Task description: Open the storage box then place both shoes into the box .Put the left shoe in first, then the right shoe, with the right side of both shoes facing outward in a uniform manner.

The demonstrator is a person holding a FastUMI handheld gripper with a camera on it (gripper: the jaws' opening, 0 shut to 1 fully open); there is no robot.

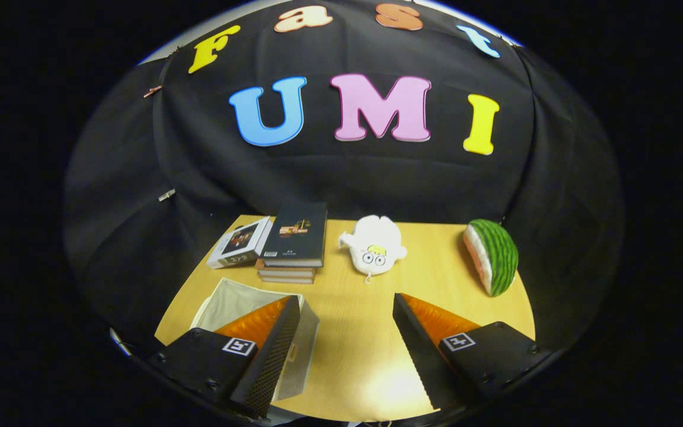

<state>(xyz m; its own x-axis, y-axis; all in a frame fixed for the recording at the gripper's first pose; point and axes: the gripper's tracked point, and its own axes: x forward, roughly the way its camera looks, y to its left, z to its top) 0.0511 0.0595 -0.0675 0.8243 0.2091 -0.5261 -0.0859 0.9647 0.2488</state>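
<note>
The gripper (347,308) has two wedge-shaped jaws that taper toward their tips, and their inner faces carry a fine ribbed or dotted grip texture. Each jaw sits on a boxy black mount with rounded corners, fixed with small dark screws. A square white fiducial marker is stuck on each mount.

The box (306,332) is a pale fabric bin standing upright on the tabletop (353,356), its top open and its light lining showing. It sits near the tabletop's front corner, just this side of the stacked books (291,255), partly hidden behind one finger (270,350) of the hand-held gripper (347,308), whose fingers are spread wide with nothing between them.
</note>
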